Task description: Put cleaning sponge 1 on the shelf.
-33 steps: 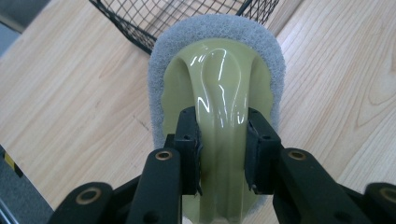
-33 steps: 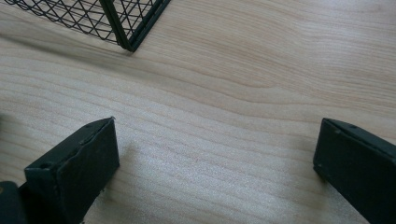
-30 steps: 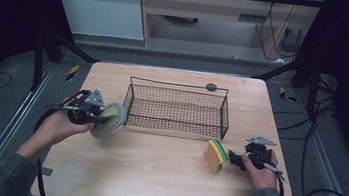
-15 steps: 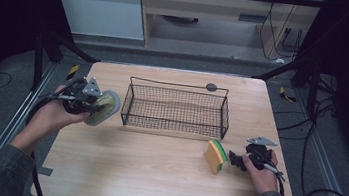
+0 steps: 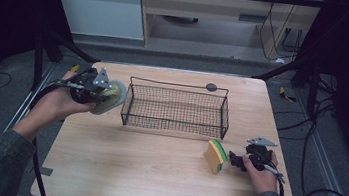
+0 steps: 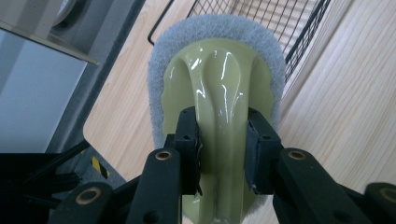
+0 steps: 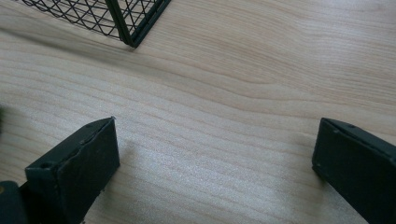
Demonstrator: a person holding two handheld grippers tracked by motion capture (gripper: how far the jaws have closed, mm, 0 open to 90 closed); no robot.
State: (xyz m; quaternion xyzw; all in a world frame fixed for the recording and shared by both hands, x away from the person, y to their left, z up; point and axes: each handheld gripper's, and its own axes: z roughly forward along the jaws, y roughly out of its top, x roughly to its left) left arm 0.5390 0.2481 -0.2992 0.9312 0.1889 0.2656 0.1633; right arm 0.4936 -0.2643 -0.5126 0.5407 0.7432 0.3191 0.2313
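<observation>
High view: wooden table, grey floor around.

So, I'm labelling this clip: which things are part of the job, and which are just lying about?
In use:
left gripper, shut on pale green handled scrubber with grey pad
black wire basket
yellow-and-green sponge
right gripper, open

Lying about:
small dark round disc

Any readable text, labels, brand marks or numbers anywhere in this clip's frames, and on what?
None can be read.
Pale green scrubber with grey pad, shut in the left gripper: plain, no marking.
Yellow and green sponge: no print visible.
Black wire basket and light wooden table: no labels.
Right gripper, open: its jaws are bare.
</observation>
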